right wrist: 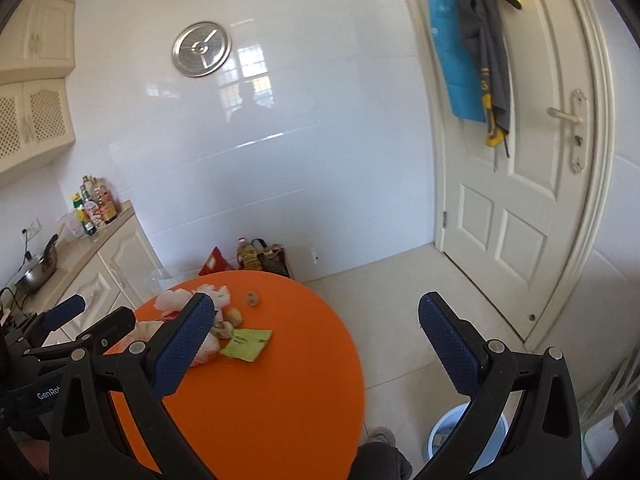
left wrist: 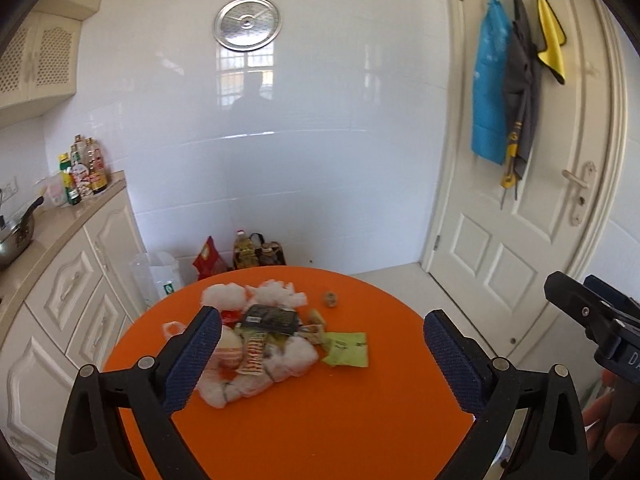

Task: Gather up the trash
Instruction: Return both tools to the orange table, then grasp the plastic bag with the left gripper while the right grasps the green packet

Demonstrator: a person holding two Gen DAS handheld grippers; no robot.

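Trash [left wrist: 272, 340] beyond spread left tongs [left wrist: 320, 344]

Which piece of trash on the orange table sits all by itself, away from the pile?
The small brown crumpled lump, lying alone on the orange table toward the far edge. Everything else, like the green wrapper and white tissues, touches the heap.

White tiled wall [left wrist: 320, 120], cream door [left wrist: 520, 200], cream cabinets [left wrist: 80, 292].

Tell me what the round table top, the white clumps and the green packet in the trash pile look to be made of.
Table top: smooth orange surface, likely plastic or laminate; even colour, faint sheen.
White clumps: soft crumpled tissue or thin plastic; fluffy, slightly translucent edges, too blurred to settle.
Green packet: thin paper or film wrapper; lies flat and creased, with dark print.
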